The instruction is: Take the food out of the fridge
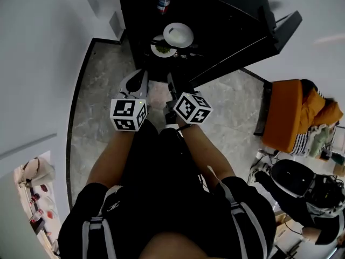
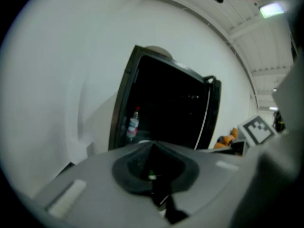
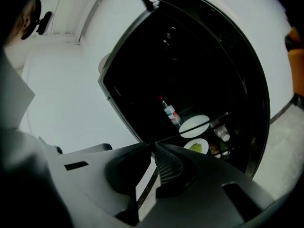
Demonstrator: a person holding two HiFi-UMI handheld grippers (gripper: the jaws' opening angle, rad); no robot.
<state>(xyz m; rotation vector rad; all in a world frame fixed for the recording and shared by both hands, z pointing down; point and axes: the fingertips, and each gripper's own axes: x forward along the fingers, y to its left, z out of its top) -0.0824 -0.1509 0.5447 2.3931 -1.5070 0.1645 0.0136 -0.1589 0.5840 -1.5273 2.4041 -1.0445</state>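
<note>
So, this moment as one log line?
fridge: open | left gripper: shut, empty | right gripper: shut, empty | green food plate: in fridge

The left forearm and right forearm, both bare, reach forward from the body and angle inward toward the open fridge. The left gripper points at the fridge's lower front, with the left marker cube over the wrist. The right gripper lies just beside it, apart from it, on the fridge's door side. The right marker cube is tilted with the rolled wrist. In each gripper view the jaws are pressed together with nothing between them.
</note>
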